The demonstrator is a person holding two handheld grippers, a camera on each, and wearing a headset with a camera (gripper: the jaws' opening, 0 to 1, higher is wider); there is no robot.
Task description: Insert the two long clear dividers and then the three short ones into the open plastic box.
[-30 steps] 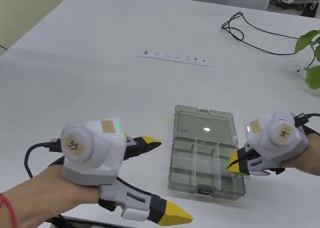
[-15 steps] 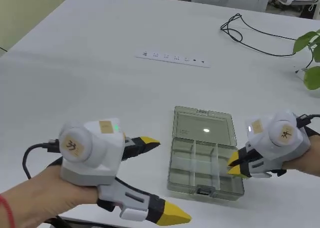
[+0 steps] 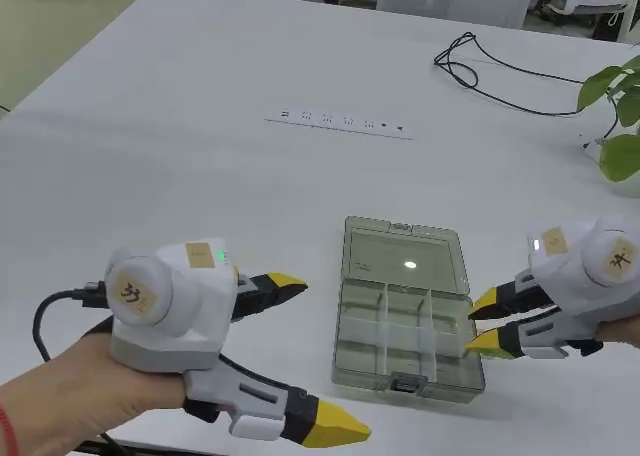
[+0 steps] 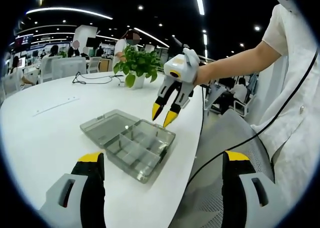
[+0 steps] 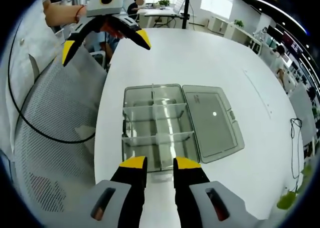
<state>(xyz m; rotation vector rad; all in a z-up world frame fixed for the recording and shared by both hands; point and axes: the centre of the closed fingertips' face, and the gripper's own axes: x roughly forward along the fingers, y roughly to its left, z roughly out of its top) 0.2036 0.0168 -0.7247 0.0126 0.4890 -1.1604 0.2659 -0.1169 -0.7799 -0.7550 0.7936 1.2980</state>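
Note:
The clear grey plastic box lies open near the table's front edge, its lid flat behind it. Clear dividers stand inside and split the tray into compartments; the box shows them as two long strips with short ones across. My left gripper hovers left of the box, jaws wide open and empty. Just off the box's right edge, my right gripper is narrowly open with nothing between its yellow tips. The left gripper view has the box ahead and the right gripper over its far side.
A white power strip lies across the table's middle, a black cable at the back right, and a green plant at the right edge. The table's front edge runs close to the box. A mesh chair stands beside the table.
My right gripper has drawn back to the right, off the box's right edge, and its tips have parted a little. The left gripper has sunk slightly. The box has not moved.

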